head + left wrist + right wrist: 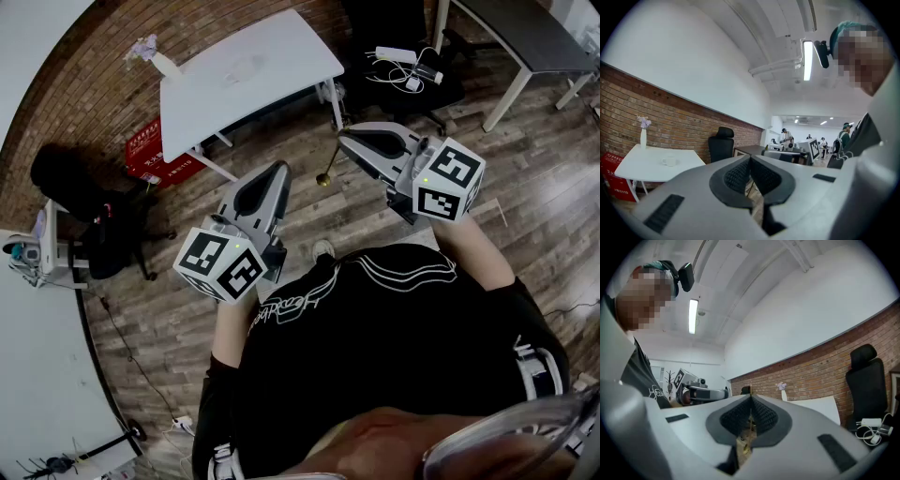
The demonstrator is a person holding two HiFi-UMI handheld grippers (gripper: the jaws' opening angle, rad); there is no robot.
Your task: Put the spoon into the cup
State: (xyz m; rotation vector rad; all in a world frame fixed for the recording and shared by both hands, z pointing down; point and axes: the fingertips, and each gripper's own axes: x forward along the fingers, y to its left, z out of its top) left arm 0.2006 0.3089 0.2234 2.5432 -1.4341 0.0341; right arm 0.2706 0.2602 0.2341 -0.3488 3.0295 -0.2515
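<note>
Right tongs (343, 141) are clamped on the gold spoon (326, 172), left tongs (283, 169) pinched together with nothing in them, both over wood floor (525, 178). White table (291, 52) sits by the brick wall (84, 94). Only the left gripper view clearly shows the cup (670, 161) on it.

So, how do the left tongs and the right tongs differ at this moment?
The right tongs are closed on a thin golden spoon; the left tongs are closed with nothing between them. In the head view the right tongs point mostly left, while the left tongs point up and right. Both are grey, carry a marker cube, and are held in the air, short of the white table.
</note>
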